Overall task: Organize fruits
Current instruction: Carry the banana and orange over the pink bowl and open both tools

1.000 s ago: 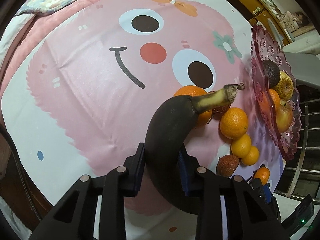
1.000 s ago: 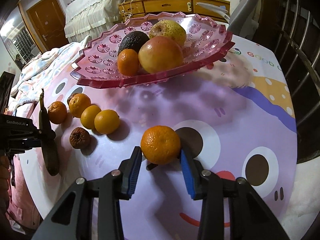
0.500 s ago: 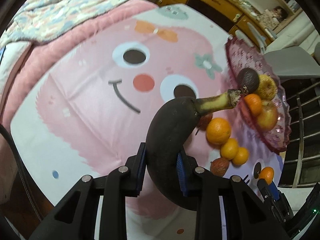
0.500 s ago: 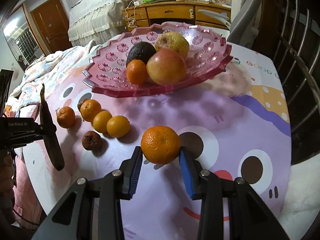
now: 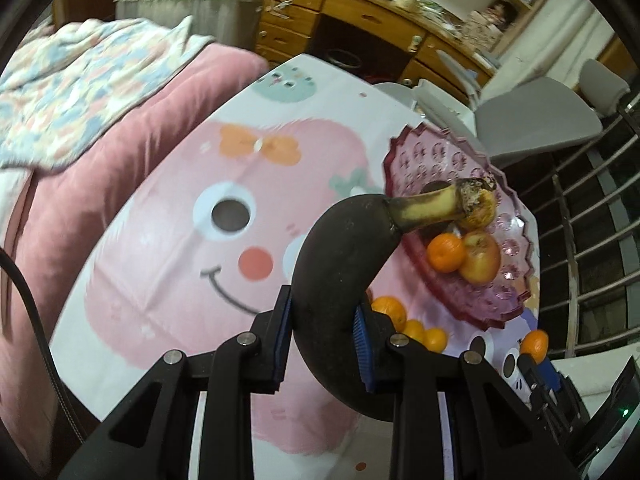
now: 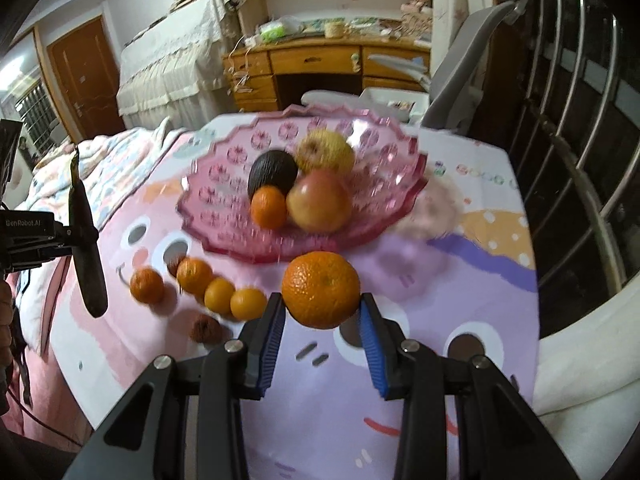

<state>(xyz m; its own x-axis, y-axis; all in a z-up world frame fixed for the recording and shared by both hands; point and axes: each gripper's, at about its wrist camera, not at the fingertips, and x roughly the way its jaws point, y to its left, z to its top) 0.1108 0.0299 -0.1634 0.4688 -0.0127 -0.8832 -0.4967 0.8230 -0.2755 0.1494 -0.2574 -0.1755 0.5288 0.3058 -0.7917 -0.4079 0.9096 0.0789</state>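
Observation:
My left gripper point(image 5: 322, 334) is shut on a blackened banana point(image 5: 340, 264), held in the air with its yellow stem toward the pink fruit plate point(image 5: 516, 292). The banana also shows in the right wrist view point(image 6: 86, 248). My right gripper point(image 6: 322, 326) is shut on an orange point(image 6: 320, 288), lifted above the table in front of the pink plate point(image 6: 224, 236). The plate holds an avocado point(image 6: 272, 174), a small orange point(image 6: 269, 207), an apple point(image 6: 320, 202) and a yellow pear point(image 6: 326, 148).
Several small oranges point(image 6: 218, 294) and a brown shrivelled fruit point(image 6: 205, 329) lie on the cartoon tablecloth point(image 6: 460, 280) left of the plate. A pink blanket point(image 5: 100, 168) lies at the left. A grey chair point(image 5: 540, 124) and metal railing point(image 6: 580, 160) stand at the right.
Both grippers have risen with their fruit. The left one has swung the banana stem toward the plate. The right one has lifted the orange off the table and closer to the plate.

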